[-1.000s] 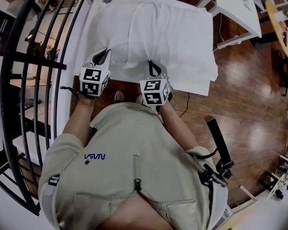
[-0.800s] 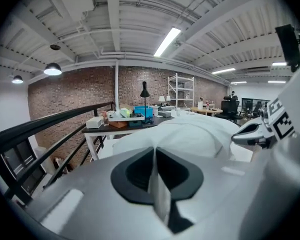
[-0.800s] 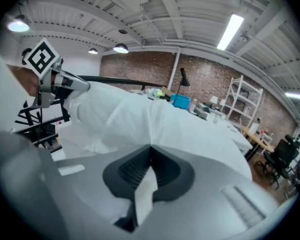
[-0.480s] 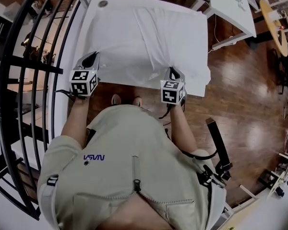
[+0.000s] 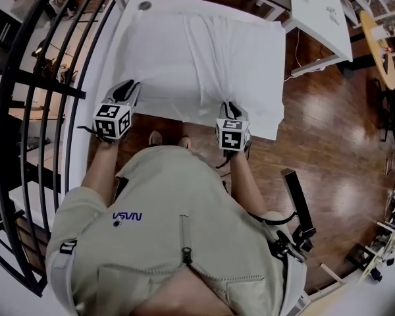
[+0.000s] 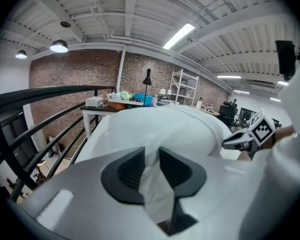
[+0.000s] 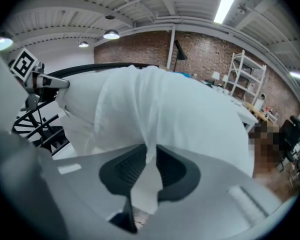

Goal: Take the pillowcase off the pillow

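left gripper [image 5: 128,88]: jaws just opened, released, pillowcase [image 5: 204,64] edge loose between | right gripper [image 5: 231,108]: likewise, thin fold between | pillowcase lay on table [image 5: 132,16]

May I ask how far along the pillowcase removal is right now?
Done: nothing evident; the pillowcase lies plump on the table. In hand: the left gripper and right gripper have its near edge between jaws that have just been opening. Left: pulling it fully off.

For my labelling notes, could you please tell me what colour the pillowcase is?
Plain white, with no pattern. The pillowcase shows best in the head view.
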### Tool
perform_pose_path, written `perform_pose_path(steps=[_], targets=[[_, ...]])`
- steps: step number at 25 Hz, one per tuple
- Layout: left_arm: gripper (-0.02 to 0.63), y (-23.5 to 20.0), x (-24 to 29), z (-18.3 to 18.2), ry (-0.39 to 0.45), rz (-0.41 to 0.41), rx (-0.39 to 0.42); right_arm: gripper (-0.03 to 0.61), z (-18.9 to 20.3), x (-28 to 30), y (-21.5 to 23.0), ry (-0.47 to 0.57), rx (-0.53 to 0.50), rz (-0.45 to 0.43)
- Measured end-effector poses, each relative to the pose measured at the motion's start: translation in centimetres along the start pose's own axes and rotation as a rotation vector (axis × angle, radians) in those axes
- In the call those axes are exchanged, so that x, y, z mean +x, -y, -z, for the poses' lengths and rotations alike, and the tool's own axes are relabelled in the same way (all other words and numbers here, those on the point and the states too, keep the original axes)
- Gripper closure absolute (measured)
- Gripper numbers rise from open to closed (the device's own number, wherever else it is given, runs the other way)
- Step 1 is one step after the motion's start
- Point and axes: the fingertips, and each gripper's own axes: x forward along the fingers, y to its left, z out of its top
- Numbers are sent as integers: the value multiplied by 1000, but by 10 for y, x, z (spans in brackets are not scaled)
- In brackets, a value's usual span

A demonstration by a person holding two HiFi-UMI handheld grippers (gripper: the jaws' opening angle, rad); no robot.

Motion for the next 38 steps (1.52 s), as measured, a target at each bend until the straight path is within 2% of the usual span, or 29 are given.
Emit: perform_pose_path(steps=[2, 7, 13, 21, 27, 30, 32, 35, 38], targets=[[509, 8, -8, -21, 40, 18, 19, 491, -9, -10, 0, 41, 5, -38], [463, 22, -7, -70, 118, 11, 47, 491, -47, -47, 0, 203, 34, -117], [434, 27, 31, -102, 104, 2, 100, 491, -97, -62, 1, 318, 5, -163], [412, 5, 101, -156, 104, 17, 151, 491, -173, -40, 19, 363, -71, -156], [354, -22, 170, -180, 2, 30, 179, 491, -260, -1, 26, 379, -172, -152], [327, -36, 202, -159, -110, 42, 196, 489, -293, 24, 18, 368, -221, -165], [327, -38, 215, -136, -193, 78, 180, 483, -308, 41, 11, 350, -249, -178], [378, -27, 220, -109, -274, 153, 160, 471, -324, 74, 1, 293, -284, -202], [487, -2, 206, -99, -296, 192, 177, 442, -325, 112, -8, 203, -314, -232]])
